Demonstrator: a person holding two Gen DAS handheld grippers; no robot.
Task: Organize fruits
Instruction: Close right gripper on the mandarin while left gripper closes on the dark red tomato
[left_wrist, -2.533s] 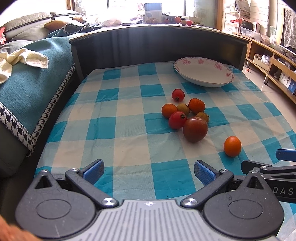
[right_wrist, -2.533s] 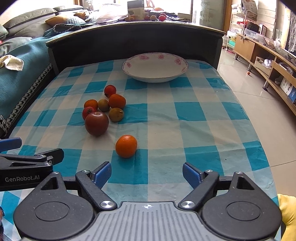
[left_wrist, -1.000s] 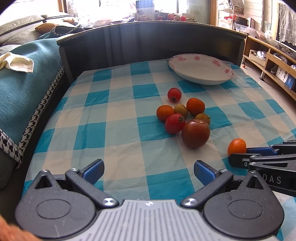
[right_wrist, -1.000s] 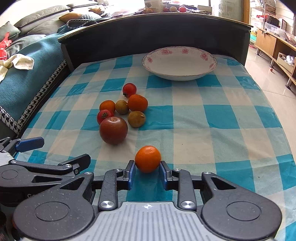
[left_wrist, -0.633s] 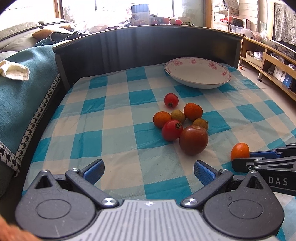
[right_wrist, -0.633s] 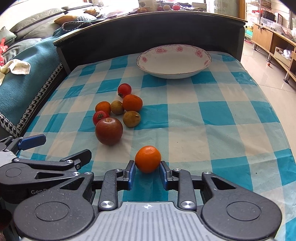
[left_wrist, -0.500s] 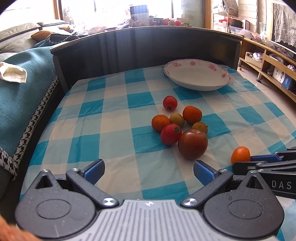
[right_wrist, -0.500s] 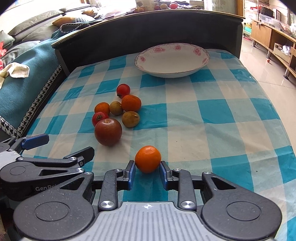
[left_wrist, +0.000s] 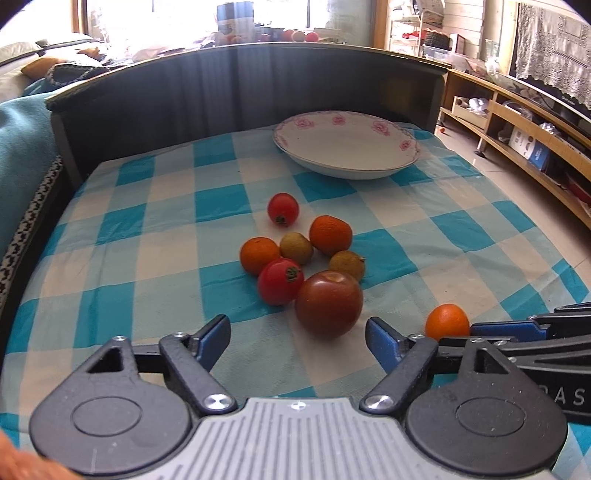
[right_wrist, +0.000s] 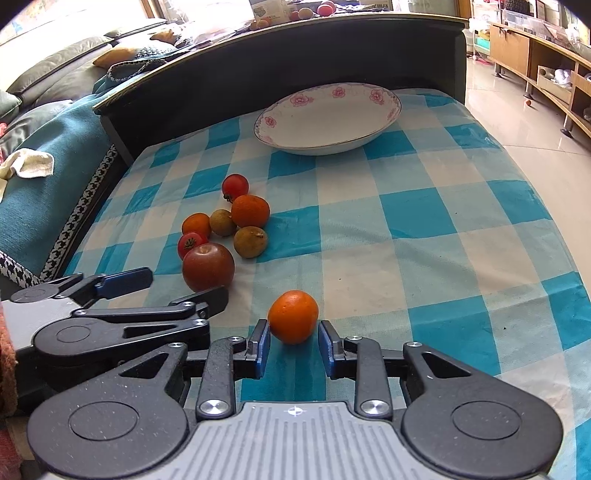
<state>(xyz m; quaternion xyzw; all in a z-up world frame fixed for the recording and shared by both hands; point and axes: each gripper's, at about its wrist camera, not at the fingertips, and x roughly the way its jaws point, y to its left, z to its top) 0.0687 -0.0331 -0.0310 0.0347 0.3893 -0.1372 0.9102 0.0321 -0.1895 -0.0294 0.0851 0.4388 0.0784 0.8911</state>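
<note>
The right claw (right_wrist: 293, 345) clamps a small, round orange (right_wrist: 293, 316) between its blue pads, the dimpled peel pressed on both sides. From the left wrist view the same fruit (left_wrist: 447, 320) shows at the tip of those black, jointed fingers. It sits low over the counter (right_wrist: 424, 229), which is draped in a thin cloth of teal and cream checks, slightly rumpled near the fruit.

The left claw (left_wrist: 297, 338) is spread wide and holds nothing; its blue-tipped fingers (left_wrist: 216, 332) flank a smooth, glossy dark-red apple (left_wrist: 328, 302) that lies just ahead of them on the cloth.

Touching the apple is a shiny red tomato (left_wrist: 280, 280) with a dried green stem. Behind it cluster two more oranges (left_wrist: 330, 234), one on the left (left_wrist: 258, 254), and two dull, brownish round fruits (left_wrist: 296, 248), the nearer one (left_wrist: 347, 264) rough-skinned. A second tomato (left_wrist: 282, 208) lies a little apart, farther back.

At the far end rests a wide, shallow white dish (left_wrist: 347, 147) of glazed ceramic, its rim printed with pink flowers, with nothing inside. A dark curved panel (left_wrist: 240, 85) rises behind the counter.
</note>
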